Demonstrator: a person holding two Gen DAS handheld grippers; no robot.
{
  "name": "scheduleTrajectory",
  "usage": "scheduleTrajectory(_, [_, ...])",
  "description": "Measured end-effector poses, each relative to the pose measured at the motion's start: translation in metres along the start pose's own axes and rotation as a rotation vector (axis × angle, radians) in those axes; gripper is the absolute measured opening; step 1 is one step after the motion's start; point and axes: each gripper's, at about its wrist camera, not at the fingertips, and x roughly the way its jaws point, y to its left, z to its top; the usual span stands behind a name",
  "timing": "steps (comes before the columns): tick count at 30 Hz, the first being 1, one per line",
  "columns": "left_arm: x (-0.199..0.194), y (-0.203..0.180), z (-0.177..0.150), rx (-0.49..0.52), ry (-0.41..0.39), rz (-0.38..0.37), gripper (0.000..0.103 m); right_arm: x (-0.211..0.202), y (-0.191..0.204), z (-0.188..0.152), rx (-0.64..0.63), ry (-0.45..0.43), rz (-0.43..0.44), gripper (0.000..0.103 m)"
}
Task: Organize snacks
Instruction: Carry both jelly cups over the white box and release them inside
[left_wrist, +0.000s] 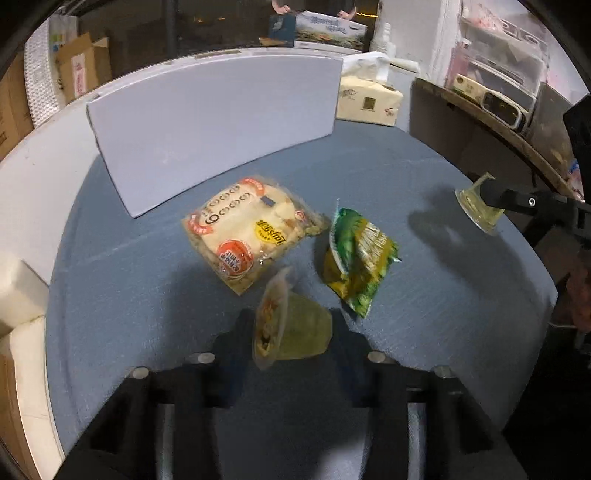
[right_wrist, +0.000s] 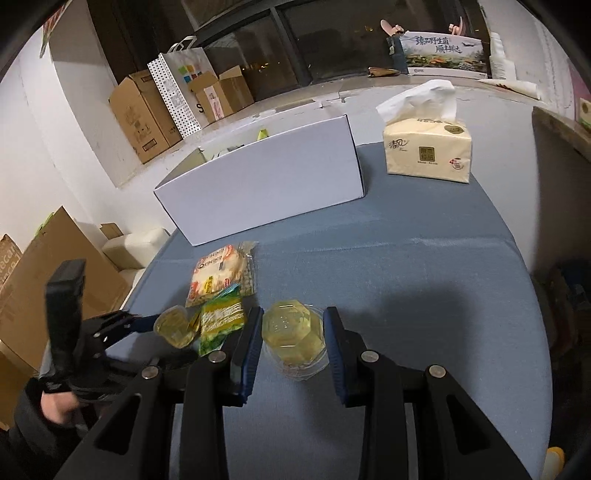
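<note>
Box: white cardboard box (right_wrist: 258, 184) stands at the back of the blue table (right_wrist: 424, 266); likely the bin for the snacks; open top faces away, contents unclear
Loose snacks: cracker bag (left_wrist: 245, 236) and green packet (left_wrist: 356, 254) lie flat, near each other, in front of the box
Right gripper (right_wrist: 293, 336): clamped on a jelly cup (right_wrist: 291, 332), base toward camera; seems lifted
Left gripper (left_wrist: 288, 328): jaws around a second jelly cup (left_wrist: 291, 325), tipped sideways; pads appear to press it
Room: tissue pack (right_wrist: 428, 151) at back corner; cartons (right_wrist: 144, 118) on floor; dark window
</note>
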Motion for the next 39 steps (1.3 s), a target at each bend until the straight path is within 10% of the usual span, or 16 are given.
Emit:
scheduleTrajectory(13, [-0.09, 0.033, 0.024, -0.088, -0.248, -0.056, 0.035, -0.001, 0.007, 0.017, -0.027, -0.024, 0.025, 0.036])
scheduleTrajectory(22, [-0.115, 0.048, 0.109, -0.129, -0.422, -0.083, 0.035, -0.001, 0.027, 0.09, -0.073, -0.12, 0.07, 0.036])
scheduleTrajectory(32, [-0.069, 0.09, 0.202, -0.169, -0.361, 0.024, 0.036, 0.046, 0.029, 0.202, -0.058, -0.141, 0.036, 0.036])
scheduleTrajectory(34, [-0.054, 0.102, 0.211, -0.186, -0.314, 0.04, 0.058, 0.06, 0.025, 0.222, -0.036, -0.131, 0.026, 0.037])
scheduleTrajectory(35, [-0.048, 0.106, 0.212, -0.199, -0.291, 0.068, 0.074, 0.069, 0.023, 0.232, -0.029, -0.125, 0.021, 0.042])
scheduleTrajectory(36, [-0.045, 0.111, 0.212, -0.218, -0.28, 0.106, 0.101, 0.075, 0.021, 0.238, -0.032, -0.119, 0.011, 0.077])
scheduleTrajectory(37, [-0.045, 0.113, 0.208, -0.228, -0.298, 0.116, 0.103, 0.081, 0.021, 0.244, -0.041, -0.118, -0.008, 0.103])
scheduleTrajectory(39, [-0.049, 0.12, 0.201, -0.247, -0.325, 0.098, 0.103, 0.081, 0.019, 0.243, -0.068, -0.174, -0.043, 0.103])
